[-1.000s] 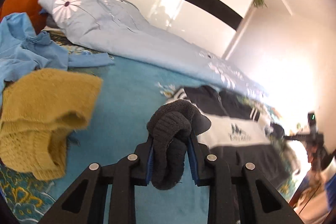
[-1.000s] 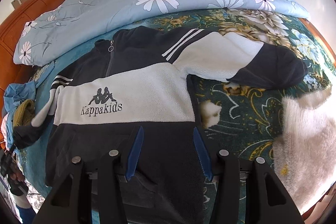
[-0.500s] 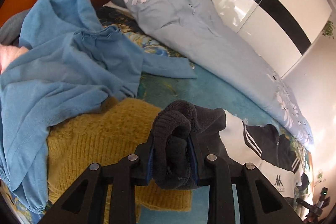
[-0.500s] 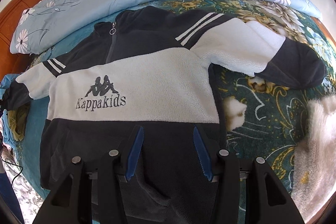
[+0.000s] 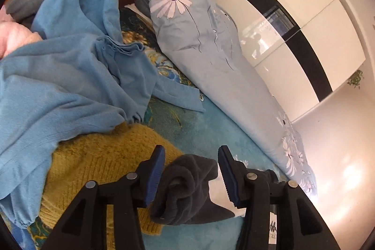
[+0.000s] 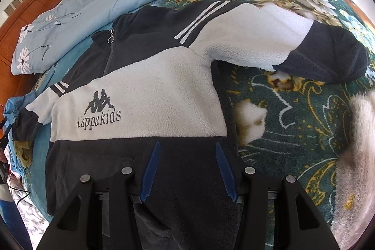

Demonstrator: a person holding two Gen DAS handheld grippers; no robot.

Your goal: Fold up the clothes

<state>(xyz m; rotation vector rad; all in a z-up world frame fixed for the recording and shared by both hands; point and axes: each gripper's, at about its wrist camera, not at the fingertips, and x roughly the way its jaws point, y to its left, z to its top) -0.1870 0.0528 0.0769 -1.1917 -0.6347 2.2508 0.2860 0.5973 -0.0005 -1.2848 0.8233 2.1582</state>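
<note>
Released since half a second ago, the dark ribbed cuff (image 5: 187,182) now lies loose between the spread fingers of the left hand-held gripper (image 5: 192,176), resting on one mustard knit sweater (image 5: 98,170) beside one crumpled blue garment (image 5: 65,76). One fleece pullover (image 6: 145,95), white and charcoal, lies flat on the bed (image 6: 293,114); the right hand-held gripper (image 6: 187,170) hovers open, empty, over its hem.

Left tool (image 5: 191,176) black angular frame, blue ribbed pads, silver screws, right tool (image 6: 186,171) alike
</note>
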